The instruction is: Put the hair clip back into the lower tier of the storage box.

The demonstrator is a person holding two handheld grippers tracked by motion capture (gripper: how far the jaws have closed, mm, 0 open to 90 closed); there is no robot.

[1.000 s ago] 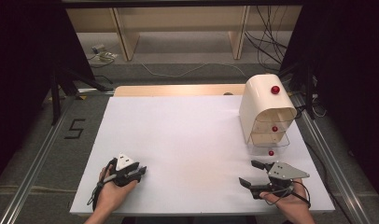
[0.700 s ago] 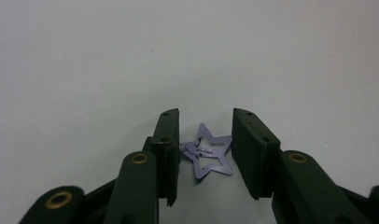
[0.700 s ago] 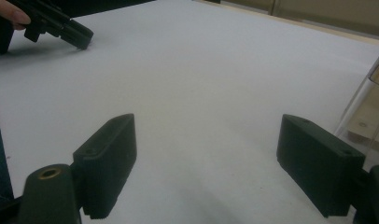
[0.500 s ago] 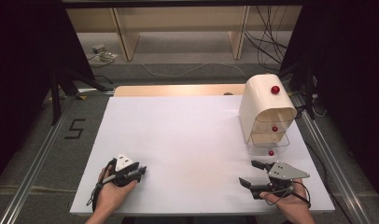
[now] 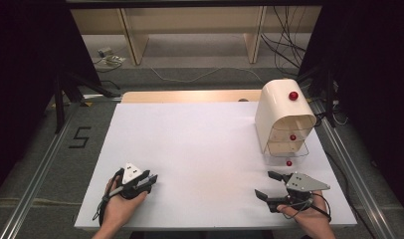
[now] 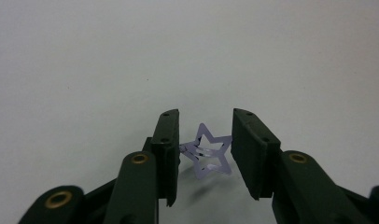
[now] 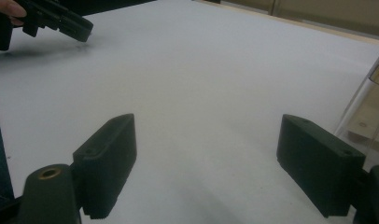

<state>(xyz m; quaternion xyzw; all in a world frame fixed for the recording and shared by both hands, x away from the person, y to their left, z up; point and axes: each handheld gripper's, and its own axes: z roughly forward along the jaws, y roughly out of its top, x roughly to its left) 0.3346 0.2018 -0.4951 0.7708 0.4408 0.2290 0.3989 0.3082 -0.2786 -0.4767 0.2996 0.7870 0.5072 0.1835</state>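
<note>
From the high view I see my left tool [image 5: 149, 180] resting low on the near left part of the white desk [image 5: 205, 144], held in a hand [image 5: 121, 201] that comes in from the bottom edge. Its jaws are drawn close together. My right tool [image 5: 267, 185] sits at the near right, its jaws spread apart with bare desk between them. Just beyond it stands a cream drawer cabinet [image 5: 282, 119] with red knobs, well apart from the left tool.

In the left gripper view, the left tool [image 6: 205, 140] is clamped on a small pale purple star hair clip [image 6: 208, 151]. The clip stands upright between the two black jaws, just above the desk [image 6: 187, 56], with one end tucked against the jaw on the left of that view and a star point touching the other jaw.

In the right gripper view, the right tool [image 7: 206, 154] has its jaws wide apart over the desk [image 7: 201, 70], nothing between them. The left tool [image 7: 68, 23] shows far off at the upper left, and a clear edge of the cabinet [image 7: 369, 88] sits at the right.
</note>
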